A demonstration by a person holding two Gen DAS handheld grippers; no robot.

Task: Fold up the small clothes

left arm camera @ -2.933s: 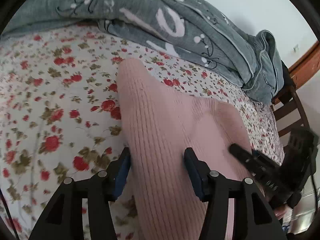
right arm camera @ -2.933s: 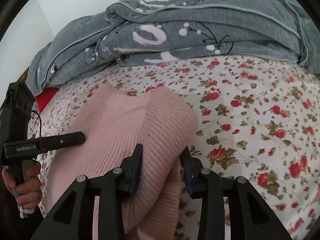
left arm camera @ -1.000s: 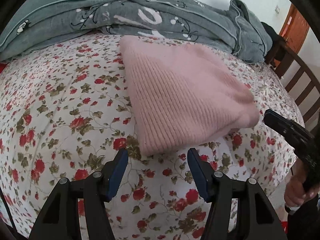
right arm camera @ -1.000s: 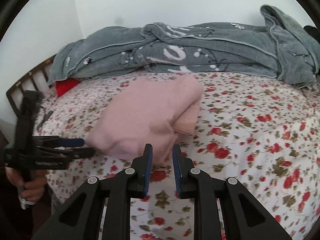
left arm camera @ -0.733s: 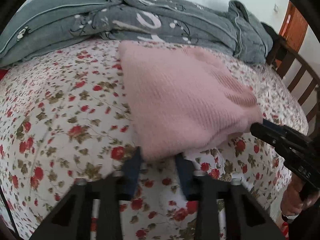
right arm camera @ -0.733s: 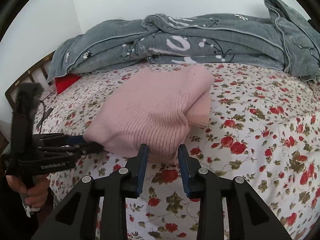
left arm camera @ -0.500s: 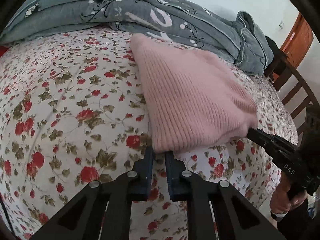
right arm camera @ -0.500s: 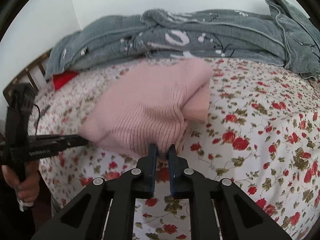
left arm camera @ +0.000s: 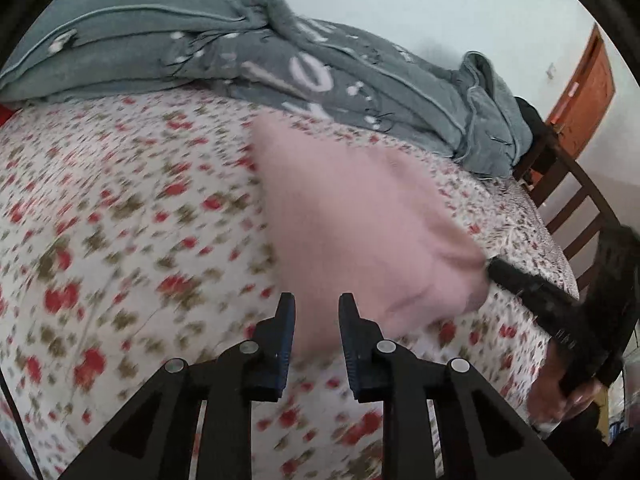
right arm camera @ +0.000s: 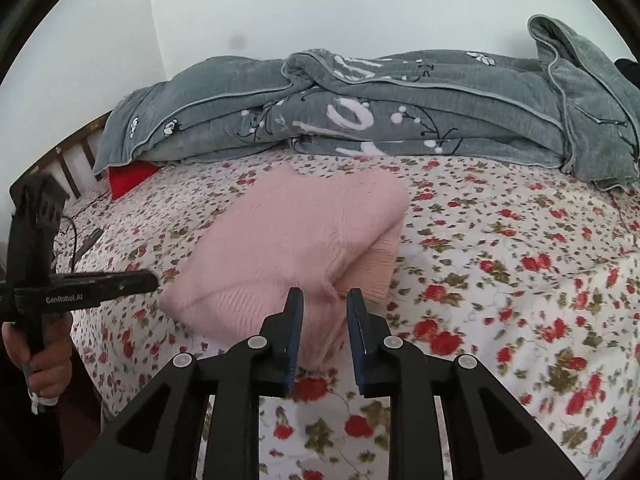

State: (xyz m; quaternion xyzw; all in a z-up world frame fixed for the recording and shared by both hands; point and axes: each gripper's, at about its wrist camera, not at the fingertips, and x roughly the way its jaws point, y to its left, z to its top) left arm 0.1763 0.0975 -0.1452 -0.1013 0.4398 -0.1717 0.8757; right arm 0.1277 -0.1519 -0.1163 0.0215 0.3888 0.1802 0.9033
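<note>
Left gripper point(left arm camera: 317, 300): found narrowly parted, jaws having just been opening. Saw the near corner of the pink sweater point(left arm camera: 360, 216) in the gap, but could not confirm either pad pressing on it; view badly blurred. Logged as released, not gripping.

Centre: found the sweater folded into a thick packet, lying on the flowered sheet point(right arm camera: 520, 280) near the front edge of the bed, well clear of the grey blanket point(right arm camera: 400, 120) at the back. Noted a ribbed hem point(right arm camera: 380, 268) sticking out from under the top layer on the right side, so edges not squared.

Right gripper point(right arm camera: 325, 294): likewise parted a little, jaws also just opening, with the sweater's near edge showing between the tips and no squeeze visible.

Risks judged from here:
- Snagging loose knit on a fingertip during pull-back, dragging the top layer forward and undoing the fold.
- Springing open of the bulky fold once fully let go — thick rib knit, nothing weighing it down.
- Uneven withdrawal of the two sides, skewing the packet and exposing more hem.
- Sliding towards the bed edge if tugged forward — little sheet left in front
</note>
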